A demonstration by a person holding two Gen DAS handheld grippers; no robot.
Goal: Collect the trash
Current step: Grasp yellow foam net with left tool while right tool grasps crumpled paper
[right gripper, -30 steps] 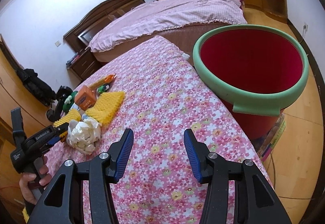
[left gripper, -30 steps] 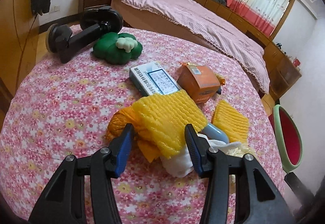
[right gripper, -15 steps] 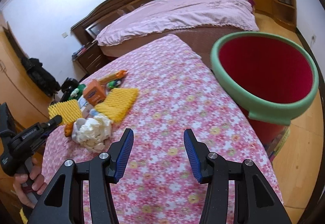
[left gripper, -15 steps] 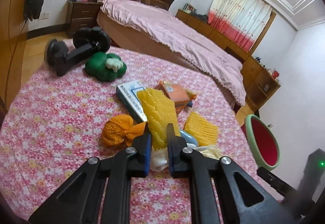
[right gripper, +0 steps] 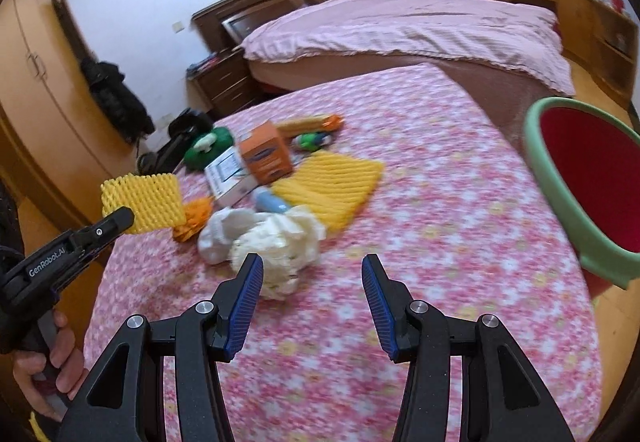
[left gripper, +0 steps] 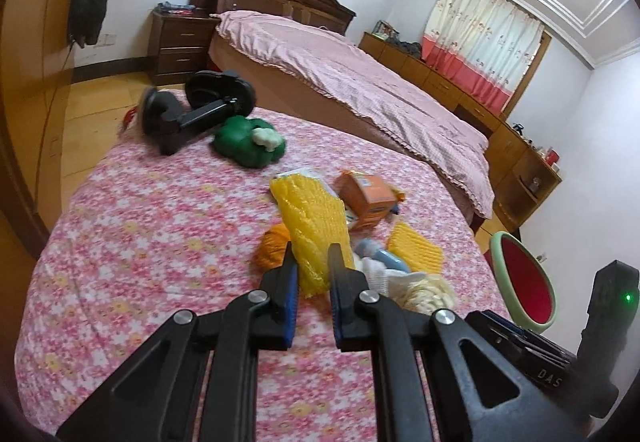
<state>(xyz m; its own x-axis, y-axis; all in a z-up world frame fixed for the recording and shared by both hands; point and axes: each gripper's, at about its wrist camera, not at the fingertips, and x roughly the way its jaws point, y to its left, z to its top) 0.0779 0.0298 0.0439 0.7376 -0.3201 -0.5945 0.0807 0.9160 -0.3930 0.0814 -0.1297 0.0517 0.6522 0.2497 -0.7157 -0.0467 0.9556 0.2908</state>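
Note:
My left gripper point(left gripper: 313, 266) is shut on a yellow foam net sleeve point(left gripper: 310, 224) and holds it above the flowered table; it also shows lifted in the right wrist view point(right gripper: 142, 199). My right gripper point(right gripper: 313, 284) is open and empty, just in front of a crumpled white tissue wad point(right gripper: 276, 242). A second yellow foam sleeve point(right gripper: 334, 185), an orange wrapper point(right gripper: 194, 215), an orange box point(right gripper: 266, 153) and a white box point(right gripper: 228, 169) lie on the table. The red bin with a green rim point(right gripper: 576, 177) stands off the table's right edge.
A green plush toy point(left gripper: 248, 141) and a black gadget point(left gripper: 192, 113) lie at the table's far end. A blue-white bottle point(right gripper: 272, 201) lies by the tissue. A pink bed point(left gripper: 340, 69) stands behind. The table point(right gripper: 460, 262) ends near the bin.
My left gripper closed on the yellow foam sleeve and lifted it off the pile. My right gripper moved toward the tissue wad, still open.

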